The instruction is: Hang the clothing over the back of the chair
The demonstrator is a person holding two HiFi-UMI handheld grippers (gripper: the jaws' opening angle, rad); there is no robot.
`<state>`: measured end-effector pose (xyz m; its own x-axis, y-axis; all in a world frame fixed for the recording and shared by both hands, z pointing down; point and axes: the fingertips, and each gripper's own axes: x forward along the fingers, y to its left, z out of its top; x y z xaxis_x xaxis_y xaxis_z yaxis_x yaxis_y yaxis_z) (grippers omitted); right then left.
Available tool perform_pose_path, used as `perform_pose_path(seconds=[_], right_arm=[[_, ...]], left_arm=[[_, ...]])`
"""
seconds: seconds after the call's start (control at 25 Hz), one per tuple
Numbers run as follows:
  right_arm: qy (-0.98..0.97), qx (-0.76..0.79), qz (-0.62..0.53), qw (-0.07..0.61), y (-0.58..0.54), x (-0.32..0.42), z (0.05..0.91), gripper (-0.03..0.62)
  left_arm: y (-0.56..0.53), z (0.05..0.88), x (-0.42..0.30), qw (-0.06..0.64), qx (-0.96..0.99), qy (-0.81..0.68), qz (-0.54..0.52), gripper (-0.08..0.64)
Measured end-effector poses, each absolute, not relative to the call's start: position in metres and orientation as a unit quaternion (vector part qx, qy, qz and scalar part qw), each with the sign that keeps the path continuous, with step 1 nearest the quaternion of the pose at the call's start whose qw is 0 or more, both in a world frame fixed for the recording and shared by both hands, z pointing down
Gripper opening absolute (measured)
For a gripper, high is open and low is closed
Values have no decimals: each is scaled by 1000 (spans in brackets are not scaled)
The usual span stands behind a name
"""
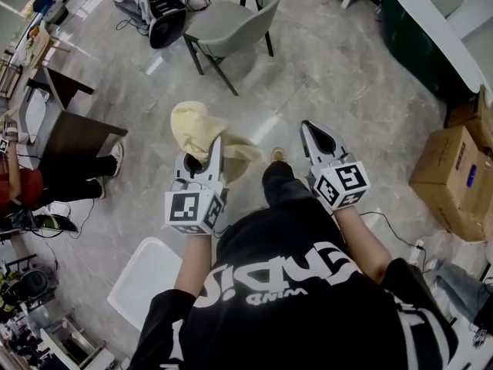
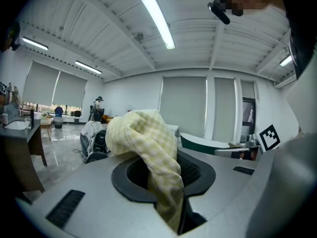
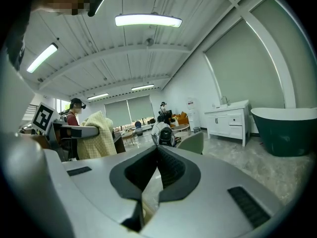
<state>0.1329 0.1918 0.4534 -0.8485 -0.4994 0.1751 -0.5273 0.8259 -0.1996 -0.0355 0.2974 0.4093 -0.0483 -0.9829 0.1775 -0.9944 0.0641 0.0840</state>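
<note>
A pale yellow checked garment (image 1: 202, 129) hangs bunched from my left gripper (image 1: 218, 141), whose jaws are shut on it. In the left gripper view the cloth (image 2: 146, 138) fills the gap between the jaws and drapes over them. My right gripper (image 1: 306, 126) is held level beside it, shut and with nothing in it; its tips (image 3: 157, 148) meet. The grey chair (image 1: 231, 25) with black legs stands on the floor ahead, well beyond both grippers. Its backrest (image 3: 193, 143) also shows in the right gripper view, past the jaws.
Cardboard boxes (image 1: 454, 176) are stacked at the right. A dark green tub (image 1: 431, 29) sits at the far right. A seated person (image 1: 23, 183) and a dark desk (image 1: 69, 122) are at the left. A white panel (image 1: 146, 280) lies on the floor near my feet.
</note>
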Motion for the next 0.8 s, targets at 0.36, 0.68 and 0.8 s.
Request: perform_pose_path(seconds=[0.36,0.68,0.8], right_arm=[[-962,242,110,60,91,100,434,14],[-967,224,107,61,16,81,427,14],[-967,221,107,62,-4,74,426,14]], left_arm=[[204,390,-74,88,664,-742,28,100],[141,382,-96,81,644,-760,29,100],[125,380,-106,81,637,-766,25,100]])
